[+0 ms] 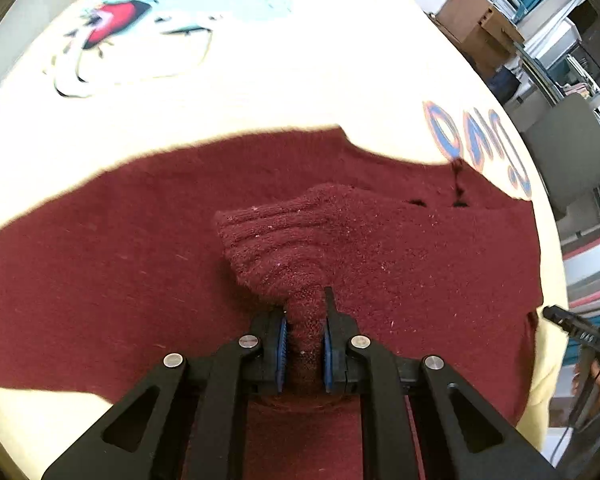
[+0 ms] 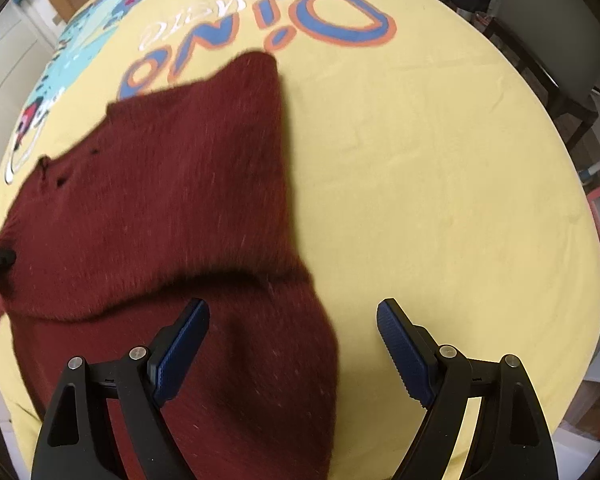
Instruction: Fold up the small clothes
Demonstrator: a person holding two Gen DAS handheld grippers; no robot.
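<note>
Left claw [image 1: 305, 342]: pads closed tight on a bunched ribbed cuff [image 1: 272, 248] of the maroon sweater [image 1: 140, 248], w/ the cuff fanning out just ahead of the tips and the rest of the garment spread beyond and to both sides.

Right claw [image 2: 293, 344]: jaws wide apart, nothing held. A sweater lobe is seen under its left finger [image 2: 182, 350] and between the jaws; bare yellow cloth [image 2: 440, 200] lies under the right finger.

From the right claw, the sweater's long axis is judged to run ahead-left, toward the far pointed corner [image 2: 266, 66]. Left claw is already on the garment, so the fold is prob. led from there.

Counter is covered by the yellow cloth. Past the far corner, "Dino" print [image 2: 284, 40] is read upside down; smaller white script beside it is not legible.
</note>
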